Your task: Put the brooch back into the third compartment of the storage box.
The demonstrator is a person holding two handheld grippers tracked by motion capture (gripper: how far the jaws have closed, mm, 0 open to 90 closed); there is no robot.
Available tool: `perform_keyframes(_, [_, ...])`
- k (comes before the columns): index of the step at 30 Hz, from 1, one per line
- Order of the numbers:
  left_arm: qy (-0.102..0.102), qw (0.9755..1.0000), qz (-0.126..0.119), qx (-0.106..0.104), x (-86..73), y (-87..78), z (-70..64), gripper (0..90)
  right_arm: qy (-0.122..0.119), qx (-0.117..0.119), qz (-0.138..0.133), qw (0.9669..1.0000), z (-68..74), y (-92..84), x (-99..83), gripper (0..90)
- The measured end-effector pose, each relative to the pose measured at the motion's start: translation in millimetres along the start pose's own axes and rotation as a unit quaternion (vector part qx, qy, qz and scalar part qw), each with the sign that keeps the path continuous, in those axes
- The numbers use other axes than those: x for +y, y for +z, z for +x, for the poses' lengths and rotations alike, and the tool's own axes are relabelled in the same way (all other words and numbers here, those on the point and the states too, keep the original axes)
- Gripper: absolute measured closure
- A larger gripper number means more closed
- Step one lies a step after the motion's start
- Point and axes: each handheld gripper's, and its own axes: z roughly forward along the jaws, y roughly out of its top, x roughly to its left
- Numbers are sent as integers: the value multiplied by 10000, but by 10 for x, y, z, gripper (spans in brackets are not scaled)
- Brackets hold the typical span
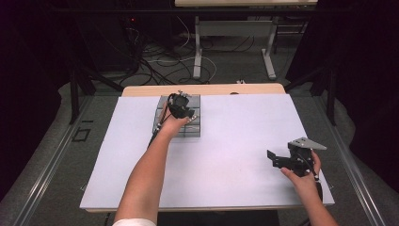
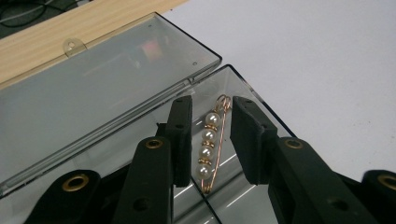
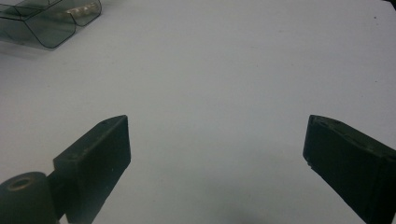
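The left tool [image 2: 212, 140] reaches down into a clear smoky plastic box [image 2: 254, 100], its two black jaws standing a little apart. Between them lies a gold pin strung with four pearls [image 2: 208, 144], resting on the box floor; the left jaw is just beside the pearls, the right jaw clear of the wire. The hinged lid [image 2: 93, 93] lies open flat behind, over the white tabletop [image 2: 317, 60] and a wooden edge [image 2: 46, 42].

Black two-jaw left gripper [image 2: 211, 140] — brass-ringed screw holes; right gripper [image 1: 277, 160] — grey three-cornered plate.
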Motion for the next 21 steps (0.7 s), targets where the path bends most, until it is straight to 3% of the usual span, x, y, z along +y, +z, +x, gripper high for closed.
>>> perform_keyframes(21, [-143,9998,42,-112,-52,-221,-12,602,-77,32,-4,10000,-3,5,3,72])
